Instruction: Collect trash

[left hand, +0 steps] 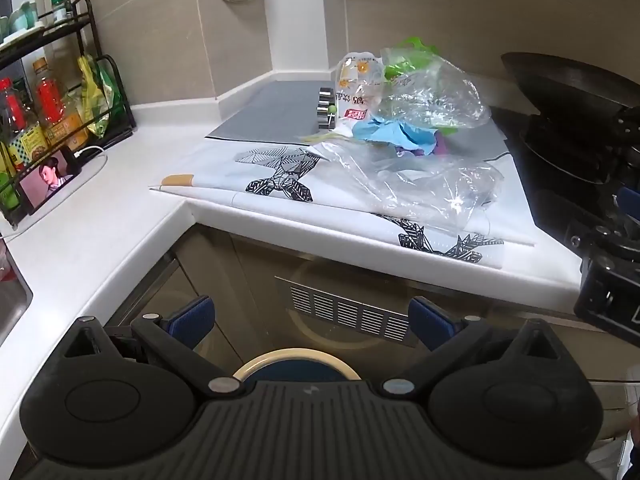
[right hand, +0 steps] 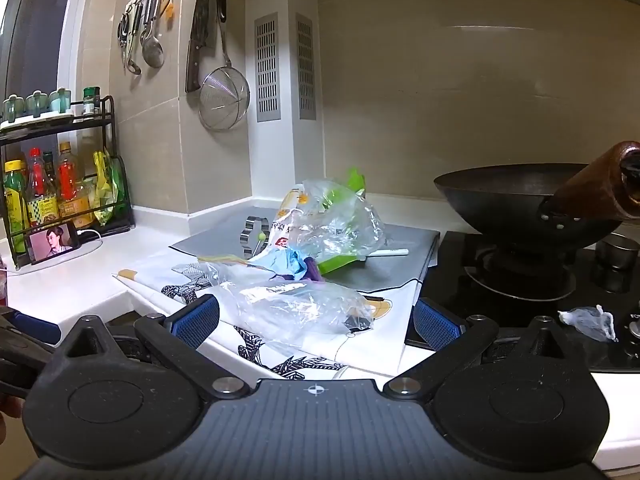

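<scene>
A heap of trash lies on the white counter: a clear plastic bag (left hand: 436, 184) (right hand: 304, 312) nearest the edge, behind it a crumpled blue piece (left hand: 394, 134) (right hand: 286, 262), a second clear bag (left hand: 432, 100) (right hand: 340, 220), a printed packet (left hand: 354, 88) and green packaging (right hand: 352, 188). A small plastic scrap (right hand: 588, 320) rests on the black stove. My left gripper (left hand: 312, 320) hangs open in front of the cabinet, below the counter edge, holding nothing. My right gripper (right hand: 316, 320) is open too, with the near bag just ahead of its gap, untouched.
A wok (right hand: 512, 200) sits on the hob (right hand: 452, 280) at right. The trash lies on a patterned white sheet (left hand: 280, 180) and a grey mat (left hand: 272, 112). A bottle rack (left hand: 60, 100) and a phone (left hand: 48, 182) stand at left. A cream-rimmed round thing (left hand: 296, 362) shows below.
</scene>
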Demonstrator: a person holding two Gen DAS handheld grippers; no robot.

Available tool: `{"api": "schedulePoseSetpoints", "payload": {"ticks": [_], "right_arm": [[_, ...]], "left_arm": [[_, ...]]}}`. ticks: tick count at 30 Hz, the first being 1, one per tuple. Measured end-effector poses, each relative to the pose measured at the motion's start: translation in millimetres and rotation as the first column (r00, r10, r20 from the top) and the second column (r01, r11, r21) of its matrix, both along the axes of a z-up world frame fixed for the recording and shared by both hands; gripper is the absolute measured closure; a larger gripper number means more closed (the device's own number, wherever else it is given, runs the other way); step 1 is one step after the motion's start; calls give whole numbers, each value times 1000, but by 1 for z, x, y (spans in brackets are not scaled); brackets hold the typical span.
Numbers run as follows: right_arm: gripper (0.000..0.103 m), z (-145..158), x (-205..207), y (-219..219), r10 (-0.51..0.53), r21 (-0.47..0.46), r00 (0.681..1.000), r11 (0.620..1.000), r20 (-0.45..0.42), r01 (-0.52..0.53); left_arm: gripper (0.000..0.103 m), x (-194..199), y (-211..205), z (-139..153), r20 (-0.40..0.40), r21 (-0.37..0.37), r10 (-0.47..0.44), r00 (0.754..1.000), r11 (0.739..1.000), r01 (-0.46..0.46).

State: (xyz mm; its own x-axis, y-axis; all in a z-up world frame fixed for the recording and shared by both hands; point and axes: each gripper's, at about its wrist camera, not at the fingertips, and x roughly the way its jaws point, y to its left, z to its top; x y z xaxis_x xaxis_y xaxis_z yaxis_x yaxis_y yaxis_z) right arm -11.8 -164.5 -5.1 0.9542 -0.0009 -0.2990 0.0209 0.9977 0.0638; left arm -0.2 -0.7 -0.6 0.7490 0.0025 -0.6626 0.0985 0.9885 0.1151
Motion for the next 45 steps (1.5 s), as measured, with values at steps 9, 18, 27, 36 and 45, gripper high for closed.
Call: {"api": "schedulePoseSetpoints", "payload": {"ticks": [9,18,27,36,45], "right_arm": [[0,7,-2,-2,3,-5,1000,1000,-6,-3],[0,-1,2,1,-10,-10,1000,1000,-10,10],[0,-3,0,-1,-11,20,1000,1000,14,11],[0,0,1,-1,-11,-42,1000,999,2,11],[0,2,2,1,-4,-56,1000,998,27,6]], "left_arm": [[0,7,-4,-4,-48,-10,6,999,1000,-7],[0,7,-2,-5,-54,-3,4,999,1000,-4],[0,7,0,-3,-66,-6,14,998,1000,-14],[0,5,0,-4,-53,-7,8,999,1000,-8],[0,4,2,-3,-44,-11,11,999,1000,-12]]}}
